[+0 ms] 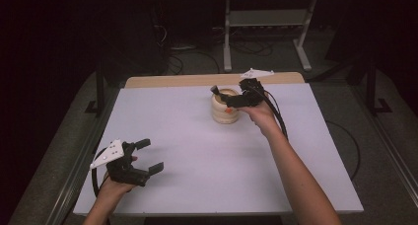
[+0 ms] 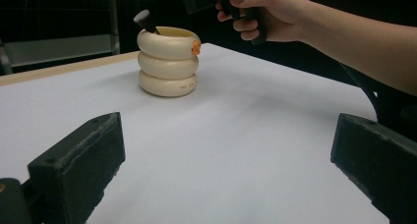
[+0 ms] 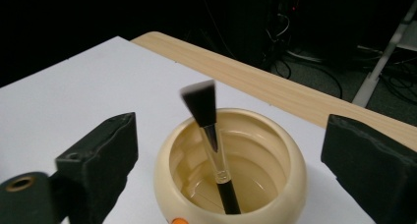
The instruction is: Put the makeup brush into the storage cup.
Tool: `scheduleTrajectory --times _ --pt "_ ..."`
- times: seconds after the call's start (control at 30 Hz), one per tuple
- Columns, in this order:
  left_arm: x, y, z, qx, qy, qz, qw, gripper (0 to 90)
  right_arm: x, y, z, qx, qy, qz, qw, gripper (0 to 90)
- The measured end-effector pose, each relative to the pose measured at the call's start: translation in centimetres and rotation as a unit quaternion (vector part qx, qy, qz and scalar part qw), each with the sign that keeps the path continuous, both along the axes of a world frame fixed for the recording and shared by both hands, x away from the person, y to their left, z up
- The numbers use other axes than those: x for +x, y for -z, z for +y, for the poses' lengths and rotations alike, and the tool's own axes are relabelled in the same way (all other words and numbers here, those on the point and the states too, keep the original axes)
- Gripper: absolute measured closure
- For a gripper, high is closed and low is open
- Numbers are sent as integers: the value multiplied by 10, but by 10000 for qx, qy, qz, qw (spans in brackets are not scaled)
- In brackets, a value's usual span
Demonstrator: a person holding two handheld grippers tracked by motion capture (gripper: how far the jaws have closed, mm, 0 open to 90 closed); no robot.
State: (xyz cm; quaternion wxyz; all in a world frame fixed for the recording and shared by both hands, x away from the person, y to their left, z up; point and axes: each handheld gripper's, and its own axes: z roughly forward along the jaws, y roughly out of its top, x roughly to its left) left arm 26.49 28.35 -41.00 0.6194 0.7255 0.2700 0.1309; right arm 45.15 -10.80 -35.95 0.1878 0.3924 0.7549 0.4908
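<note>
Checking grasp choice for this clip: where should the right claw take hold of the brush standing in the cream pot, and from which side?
Best on the ferrule just below the bristles of the brush, coming from above. It leans bristle-end up against the rim of the ringed pot, handle sunk inside, so that upper part alone is free. The right claw hangs open over it.
</note>
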Motion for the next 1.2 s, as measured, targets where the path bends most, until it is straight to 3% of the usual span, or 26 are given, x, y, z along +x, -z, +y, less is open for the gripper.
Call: scheduleTrajectory --times 0.17,0.77,1.2 --pt "0 0 2 -9 -17 -9 10000 0 -6 3 -6 37 -88 -44 9999 11" --pt "2 0 3 -35 -10 5 10000 0 -44 2 -35 234 -133 -404 9988 11" --pt "1 0 1 -52 -17 46 10000 0 -66 6 -51 388 -134 -442 9982 1"
